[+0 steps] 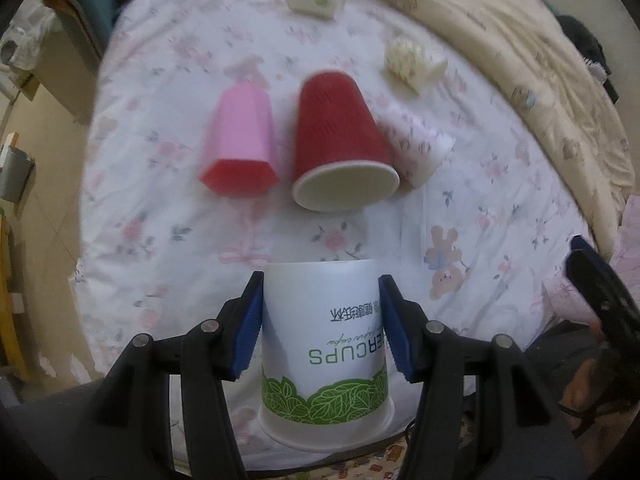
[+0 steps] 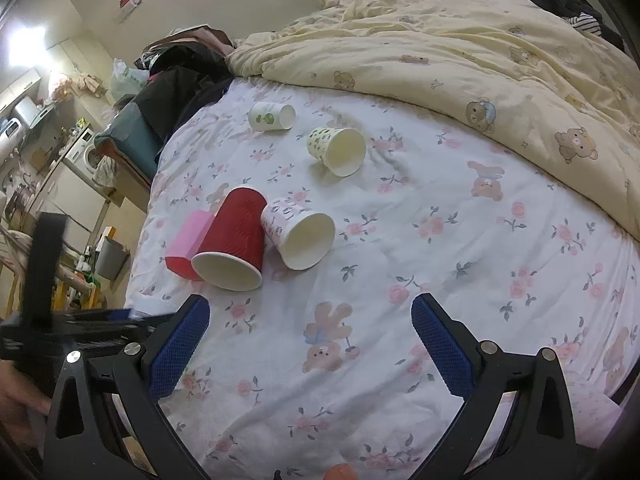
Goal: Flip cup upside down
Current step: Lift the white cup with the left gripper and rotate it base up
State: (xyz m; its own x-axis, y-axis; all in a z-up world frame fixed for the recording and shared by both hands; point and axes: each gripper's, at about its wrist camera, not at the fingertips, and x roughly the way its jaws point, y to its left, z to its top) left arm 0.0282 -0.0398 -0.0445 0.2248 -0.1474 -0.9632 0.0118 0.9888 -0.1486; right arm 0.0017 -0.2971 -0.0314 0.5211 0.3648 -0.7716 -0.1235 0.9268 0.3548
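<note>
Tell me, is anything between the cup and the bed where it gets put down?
Nothing visible. The left gripper holds the white cup upside down. Below it is bare bedsheet. The red cup and pink cup lie farther off.

Home bedroom, small flat by the look of it. Work surface is a bed: white floral sheet with bear prints (image 2: 400,264), crumpled cream bear-print duvet (image 2: 460,60) bunched at the far right. Pile of dark clothes (image 2: 180,68) at the far left edge of the mattress. Past the left side of the bed: washing machine (image 2: 86,152), a counter with small appliances (image 2: 24,120), a grey bin (image 2: 110,258), plain cream walls. Paper cups (image 2: 340,150) lie scattered on the sheet. Domestic clutter throughout, nothing lab or workshop about it.
</note>
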